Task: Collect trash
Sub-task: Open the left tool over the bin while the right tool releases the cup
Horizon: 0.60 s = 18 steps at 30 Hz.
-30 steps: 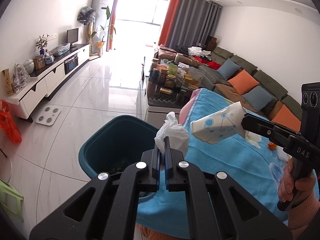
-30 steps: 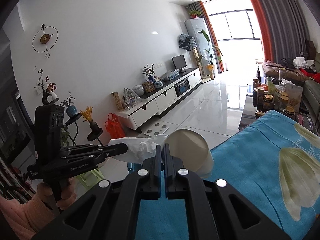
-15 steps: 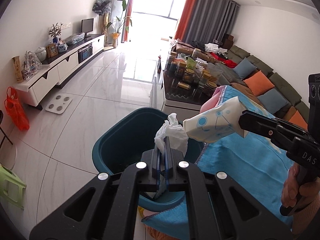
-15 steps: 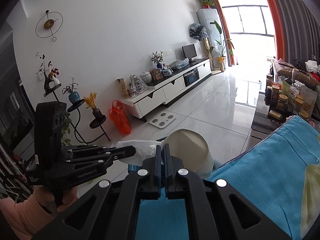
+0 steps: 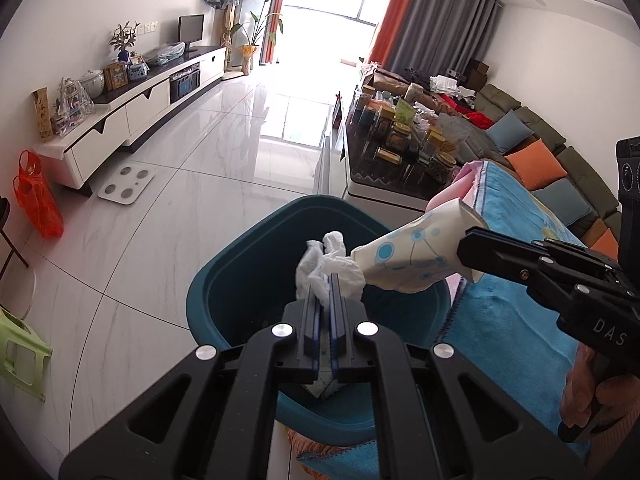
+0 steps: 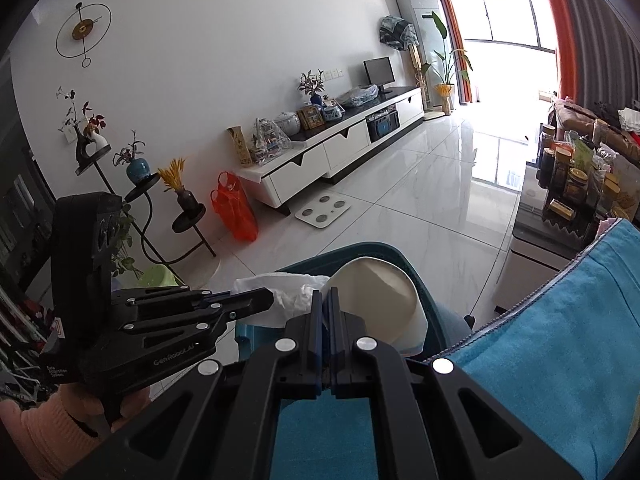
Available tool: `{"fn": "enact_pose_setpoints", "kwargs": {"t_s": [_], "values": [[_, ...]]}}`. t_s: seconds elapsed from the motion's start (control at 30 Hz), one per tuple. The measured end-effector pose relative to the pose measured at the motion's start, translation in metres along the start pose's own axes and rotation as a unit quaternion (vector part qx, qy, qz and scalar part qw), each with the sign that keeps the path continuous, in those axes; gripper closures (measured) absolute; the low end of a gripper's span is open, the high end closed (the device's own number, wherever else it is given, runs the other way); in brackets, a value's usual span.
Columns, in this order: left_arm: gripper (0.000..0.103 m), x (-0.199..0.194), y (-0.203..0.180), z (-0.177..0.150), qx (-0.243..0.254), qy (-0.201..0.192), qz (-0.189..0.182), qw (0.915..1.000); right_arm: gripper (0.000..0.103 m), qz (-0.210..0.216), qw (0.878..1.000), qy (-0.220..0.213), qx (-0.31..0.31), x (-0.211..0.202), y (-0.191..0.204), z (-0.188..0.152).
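Bright living room, shiny white floor (image 5: 224,168), blue cloth (image 6: 560,340) on the right. Teal bin (image 5: 248,264) down below, right under both tools. Crumpled white tissue (image 5: 328,268), soft and wrinkly, pinched tight in the left gripper (image 5: 325,292), sticking out past the tips, over the bin's open mouth. Squashed paper cup (image 5: 416,256), white with blue dots and lines, clamped by its rim in the right gripper (image 6: 325,304), bottom end poking forward, touching the tissue, also above the bin.
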<state>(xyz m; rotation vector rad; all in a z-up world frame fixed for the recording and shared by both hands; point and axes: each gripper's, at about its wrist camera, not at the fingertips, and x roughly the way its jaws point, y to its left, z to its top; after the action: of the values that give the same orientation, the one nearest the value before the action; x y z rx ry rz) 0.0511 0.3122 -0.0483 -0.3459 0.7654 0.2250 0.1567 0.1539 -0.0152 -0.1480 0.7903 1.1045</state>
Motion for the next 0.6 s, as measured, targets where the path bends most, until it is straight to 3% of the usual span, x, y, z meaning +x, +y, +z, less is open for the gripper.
{"fn": "enact_pose_setpoints", "kwargs": {"t_s": [0.4,0.6], "values": [[0.096,0.032,0.004,-0.001,-0.022,0.022,-0.008,0.9995,0.095,-0.008,0.999,0.035,0.031,0.026,-0.016,0.003],[0.071,0.043,0.006,-0.003,-0.031,0.026,-0.016,0.999,0.091,-0.008,0.999,0.032,0.042,0.02,-0.019,-0.001]]}}
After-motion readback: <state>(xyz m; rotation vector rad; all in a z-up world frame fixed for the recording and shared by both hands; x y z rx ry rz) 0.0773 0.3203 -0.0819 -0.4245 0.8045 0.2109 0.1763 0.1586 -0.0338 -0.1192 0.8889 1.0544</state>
